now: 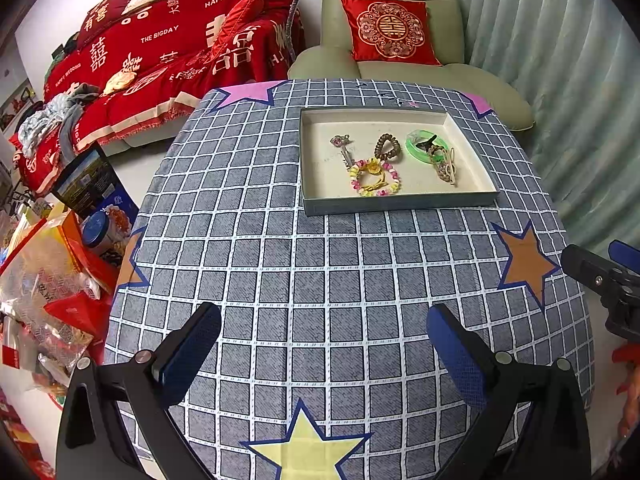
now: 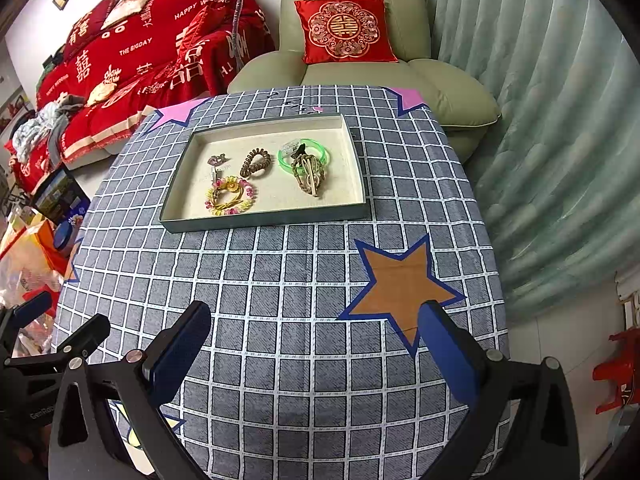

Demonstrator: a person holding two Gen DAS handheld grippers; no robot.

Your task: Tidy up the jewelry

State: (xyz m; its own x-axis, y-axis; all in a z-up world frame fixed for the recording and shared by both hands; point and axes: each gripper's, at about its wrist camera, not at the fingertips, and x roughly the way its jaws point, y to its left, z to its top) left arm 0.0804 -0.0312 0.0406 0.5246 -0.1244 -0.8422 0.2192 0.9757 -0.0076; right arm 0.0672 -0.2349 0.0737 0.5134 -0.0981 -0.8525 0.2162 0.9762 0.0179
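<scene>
one tray (image 2: 362,204), four bracelets, one hairpin (image 2: 216,162)

Well ahead of the spread fingers (image 2: 182,354), a shallow grey box (image 2: 264,218) with a cream floor lies flat, holding all the jewelry. At its left sits a small pink-and-silver key charm (image 2: 216,162) just above a pink-and-yellow bead bracelet (image 2: 230,196), with a brown bead bracelet (image 2: 255,162) in the middle. At the right a clear green bangle (image 2: 286,162) lies under a dark clip and a brown bead strand (image 2: 308,178).
</scene>
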